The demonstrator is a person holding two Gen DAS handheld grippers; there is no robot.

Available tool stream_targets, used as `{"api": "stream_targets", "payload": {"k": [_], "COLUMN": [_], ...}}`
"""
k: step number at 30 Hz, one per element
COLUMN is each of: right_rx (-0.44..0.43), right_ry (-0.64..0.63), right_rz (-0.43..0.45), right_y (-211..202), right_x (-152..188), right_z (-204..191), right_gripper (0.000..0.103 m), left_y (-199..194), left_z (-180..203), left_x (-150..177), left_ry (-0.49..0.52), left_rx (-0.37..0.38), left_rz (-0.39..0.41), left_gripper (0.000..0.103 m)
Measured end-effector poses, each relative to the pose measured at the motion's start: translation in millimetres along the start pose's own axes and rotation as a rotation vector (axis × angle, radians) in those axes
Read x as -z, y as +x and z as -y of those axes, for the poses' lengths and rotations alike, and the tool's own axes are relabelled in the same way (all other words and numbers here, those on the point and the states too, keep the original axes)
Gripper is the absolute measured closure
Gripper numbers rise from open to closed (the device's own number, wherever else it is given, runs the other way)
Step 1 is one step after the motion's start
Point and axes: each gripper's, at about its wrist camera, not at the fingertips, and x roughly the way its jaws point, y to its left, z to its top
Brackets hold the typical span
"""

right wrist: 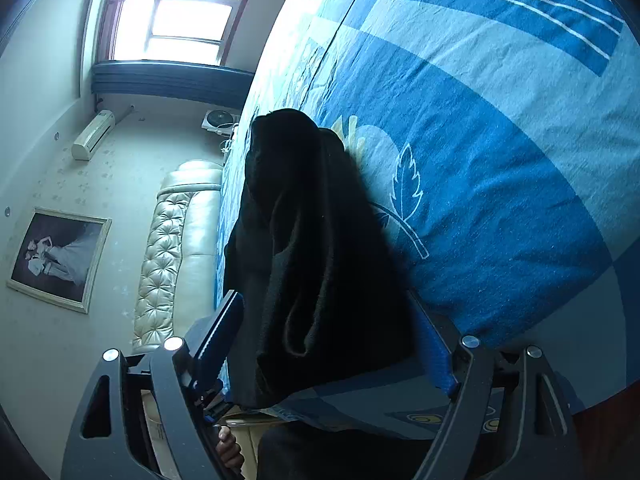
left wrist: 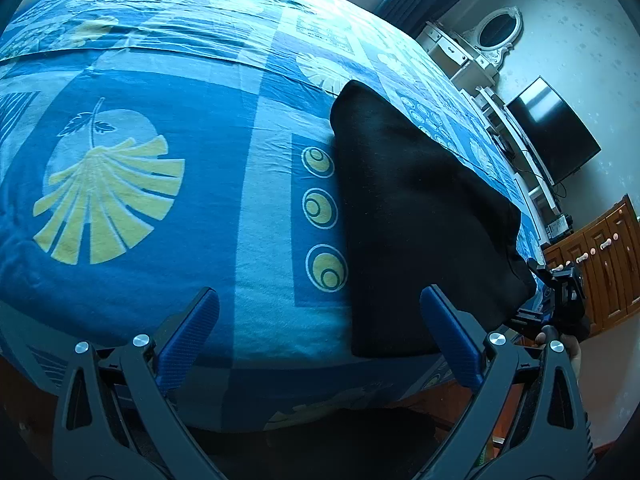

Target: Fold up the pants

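The black pants [left wrist: 420,220] lie folded near the bed's [left wrist: 160,208] near edge, long axis running away from it. The right tongs [right wrist: 332,344] straddle their near end, spread wide without gripping; the left tongs [left wrist: 320,328], open and empty, sit just left.

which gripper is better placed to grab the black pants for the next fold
Right. The right gripper has its open fingers either side of the black pants, while the left gripper hangs open mostly over bare bedsheet beside them.

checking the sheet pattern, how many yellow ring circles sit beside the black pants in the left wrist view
3, stacked in a column left of the black pants: top circle, middle circle, bottom circle. The pants may hide more.
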Motion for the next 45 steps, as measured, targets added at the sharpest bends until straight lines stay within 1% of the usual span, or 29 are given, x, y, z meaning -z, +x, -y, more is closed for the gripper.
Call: {"api": "stream_targets", "payload": {"k": [4, 7, 10, 13, 15, 18, 21, 22, 24, 25, 26, 28, 35, 37, 42, 45], "right_rx": [0.006, 0.002, 0.011, 0.026, 0.055, 0.089, 0.091, 0.099, 0.15, 0.177, 0.177, 0.166, 0.15, 0.151, 0.152, 0.146], "right_ry": [-0.005, 0.001, -0.01, -0.038, -0.073, -0.11, -0.126, -0.137, -0.163, -0.168, -0.166, -0.16, -0.166, -0.17, -0.178, -0.18], "right_rz": [-0.012, -0.017, -0.02, -0.027, -0.034, -0.04, -0.041, -0.044, -0.045, -0.042, -0.042, -0.038, -0.026, -0.025, -0.021, -0.027], "right_y": [1.5, 1.0, 2.5, 5.2, 9.2, 14.3, 17.4, 18.3, 19.5, 19.6, 19.4, 18.5, 20.4, 20.8, 23.4, 28.6], "right_x": [-1.4, -2.8, -2.5, -2.2, -0.4, 0.1, 0.4, 0.5, 0.9, 0.7, 0.4, -0.2, 2.9, 3.3, 3.8, 5.7], "right_z": [-2.9, -1.9, -3.1, -9.2, -15.3, -20.0, -21.7, -22.2, -25.1, -24.1, -22.5, -19.0, -21.3, -22.9, -25.6, -27.0], "right_gripper": [0.02, 0.02, 0.019, 0.016, 0.016, 0.016, 0.015, 0.018, 0.032, 0.045, 0.046, 0.052, 0.054, 0.054, 0.054, 0.054], "left_y": [8.8, 17.0, 25.3, 34.0, 40.4, 50.9, 59.1, 60.6, 61.9, 63.4, 65.5, 71.3, 65.3, 64.1, 62.3, 58.4], "left_z": [3.2, 8.0, 15.0, 21.7, 23.7, 24.2, 20.6, 20.5, 21.5, 22.7, 23.9, 28.3, 45.0, 47.8, 44.7, 40.9], "left_x": [-3.4, -6.2, -8.3, -9.2, -9.6, -10.3, -11.6, -12.6, -13.6, -14.1, -14.7, -15.1, -12.7, -12.6, -15.7, -16.9], "left_ry": [-0.011, -0.02, -0.005, 0.009, 0.007, -0.018, -0.062, -0.064, -0.054, -0.043, -0.034, -0.012, 0.062, 0.081, 0.074, 0.08], "left_rx": [0.027, 0.065, 0.084, 0.104, 0.123, 0.161, 0.199, 0.208, 0.213, 0.209, 0.209, 0.225, 0.147, 0.136, 0.126, 0.107], "left_rz": [-0.012, -0.025, -0.036, -0.053, -0.068, -0.099, -0.115, -0.114, -0.111, -0.112, -0.12, -0.155, -0.125, -0.116, -0.12, -0.114], "left_gripper": [0.003, 0.003, 0.003, 0.003, 0.003, 0.003, 0.003, 0.003, 0.007, 0.018, 0.031, 0.047, 0.059, 0.061, 0.062, 0.062]}}
